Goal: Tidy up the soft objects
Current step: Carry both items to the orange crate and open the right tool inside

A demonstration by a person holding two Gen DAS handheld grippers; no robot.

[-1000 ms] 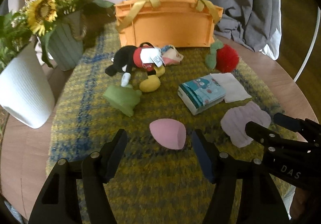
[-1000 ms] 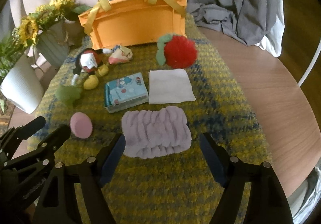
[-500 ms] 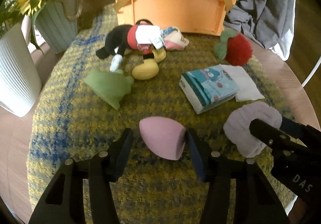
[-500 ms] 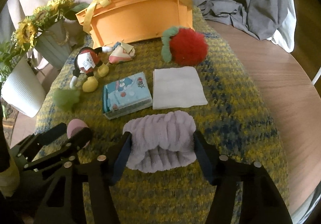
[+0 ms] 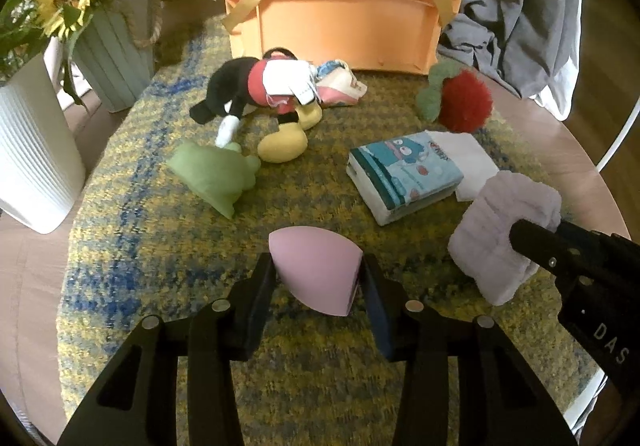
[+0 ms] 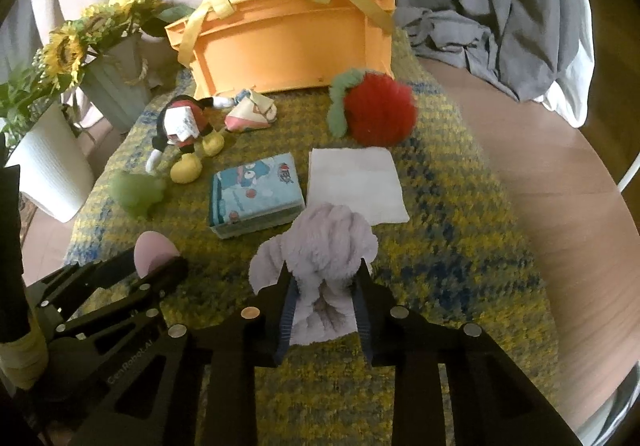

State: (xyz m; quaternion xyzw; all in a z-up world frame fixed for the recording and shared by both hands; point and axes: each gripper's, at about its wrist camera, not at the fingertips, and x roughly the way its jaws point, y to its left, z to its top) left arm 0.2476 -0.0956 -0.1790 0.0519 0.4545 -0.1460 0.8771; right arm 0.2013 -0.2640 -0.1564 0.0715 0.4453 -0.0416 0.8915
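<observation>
My left gripper (image 5: pixel 318 278) is shut on a pink sponge (image 5: pixel 316 274), squeezed between its jaws above the yellow-blue mat (image 5: pixel 168 246). My right gripper (image 6: pixel 324 286) is shut on a fluffy lilac cloth (image 6: pixel 324 242), bunched up between its jaws. It also shows in the left wrist view (image 5: pixel 500 234). An orange basket (image 5: pixel 340 30) with yellow handles stands at the back of the mat. On the mat lie a mouse plush (image 5: pixel 264 94), a green soft piece (image 5: pixel 212 174), a tissue pack (image 5: pixel 404 174), a white cloth (image 6: pixel 356 182) and a red pompom (image 5: pixel 464 102).
A white ribbed vase (image 5: pixel 32 150) and a grey-green pot of sunflowers (image 5: pixel 112 58) stand at the left edge. Grey fabric (image 5: pixel 500 6) hangs behind the basket. Bare wooden tabletop (image 6: pixel 560 182) lies to the right of the mat.
Both grippers moved forward and closed: the left on the pink sponge, the right on the lilac cloth, which is now bunched and lifted.
</observation>
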